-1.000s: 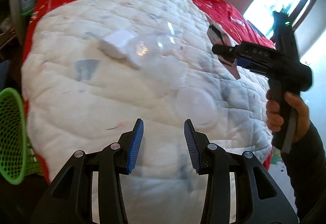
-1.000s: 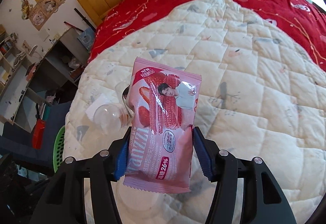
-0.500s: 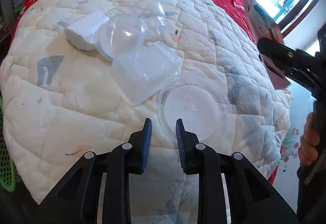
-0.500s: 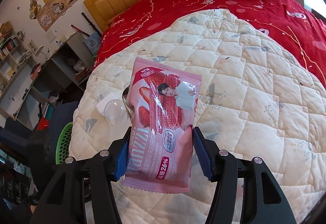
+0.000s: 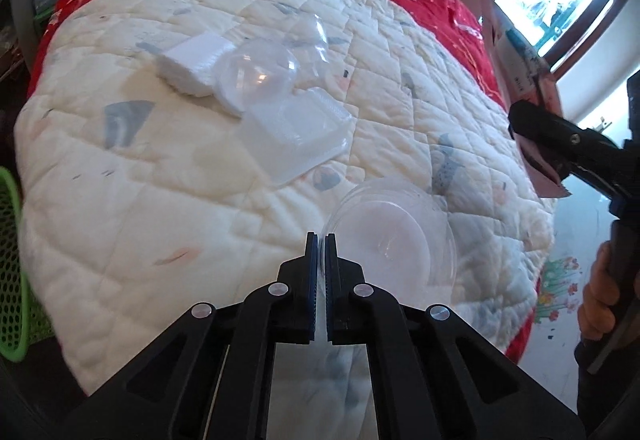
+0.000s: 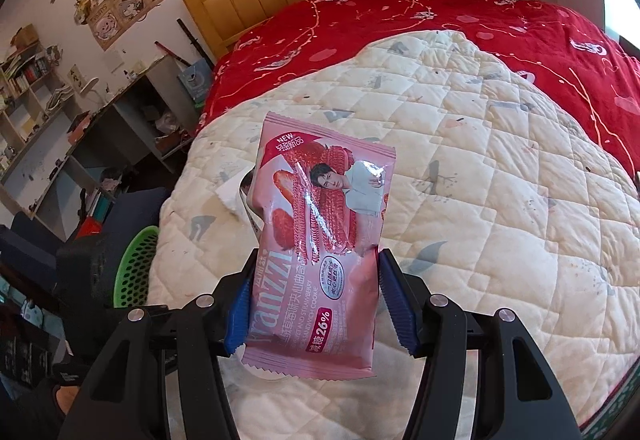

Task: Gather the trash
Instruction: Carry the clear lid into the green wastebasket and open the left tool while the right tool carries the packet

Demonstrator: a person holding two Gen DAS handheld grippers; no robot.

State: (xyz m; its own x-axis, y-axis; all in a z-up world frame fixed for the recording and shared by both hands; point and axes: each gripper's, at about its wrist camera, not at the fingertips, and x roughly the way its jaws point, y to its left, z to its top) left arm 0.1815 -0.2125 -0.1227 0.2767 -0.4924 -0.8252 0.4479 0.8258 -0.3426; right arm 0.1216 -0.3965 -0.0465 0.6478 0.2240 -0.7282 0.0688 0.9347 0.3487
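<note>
1. The clear round plastic lid (image 5: 394, 230) lies tilted on the cream quilt (image 5: 132, 199), touching the tips of the left tongs (image 5: 320, 240) on their right side. Its near-left rim runs into the slit between the blue pads, which stand pressed almost together; they appear to pinch that thin rim.
2. From this I judge the lift turns on that edge grip: the disc hangs off to the right of the tongs, so it may swing or slip.
3. Ahead of the left tongs and to their left lie a clear square tray (image 5: 296, 135), a clear dome lid (image 5: 256, 77), a white foam block (image 5: 192, 65) and, beyond them, a clear cup (image 5: 316, 35).
4. The right tongs (image 6: 316, 296) stand half wide, holding a pink strawberry cookie wrapper (image 6: 320, 236) by its long sides, long axis pointing away, raised above the bed.
5. The green mesh basket (image 6: 136, 268) sits off the bed's edge, left of both tongs and nearer the left pair.
</note>
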